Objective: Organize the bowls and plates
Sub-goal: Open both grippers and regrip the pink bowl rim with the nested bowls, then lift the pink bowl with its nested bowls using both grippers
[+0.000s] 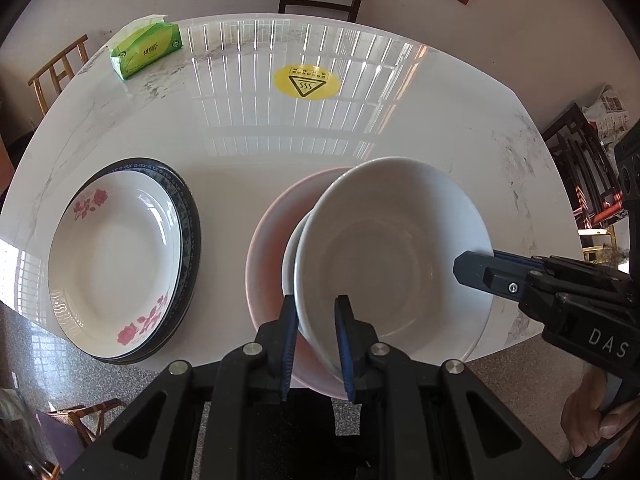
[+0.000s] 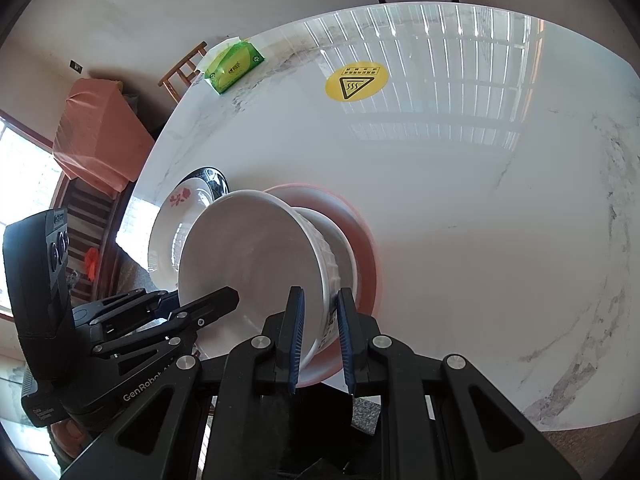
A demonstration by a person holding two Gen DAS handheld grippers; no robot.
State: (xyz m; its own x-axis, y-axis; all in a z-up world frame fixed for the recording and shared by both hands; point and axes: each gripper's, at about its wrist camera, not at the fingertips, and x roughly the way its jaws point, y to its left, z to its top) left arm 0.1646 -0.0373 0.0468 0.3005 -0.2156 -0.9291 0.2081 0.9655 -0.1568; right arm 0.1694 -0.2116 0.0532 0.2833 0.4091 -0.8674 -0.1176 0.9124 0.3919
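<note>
Both grippers clamp the white bowl's [image 1: 394, 248] rim: left gripper [image 1: 316, 346] near side, right gripper [image 2: 318, 340] right side. Bowl tilted over pink plate [image 1: 266, 248] at table's [image 1: 400, 120] near edge. Glazed, slick, breakable; rim grip right. Floral plate stack [image 1: 116, 260] near-left edge

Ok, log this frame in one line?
left claw: shut on white bowl rim | right claw: shut on opposite rim | bowl tilted over pink plate | rose plate stacked at left
</note>
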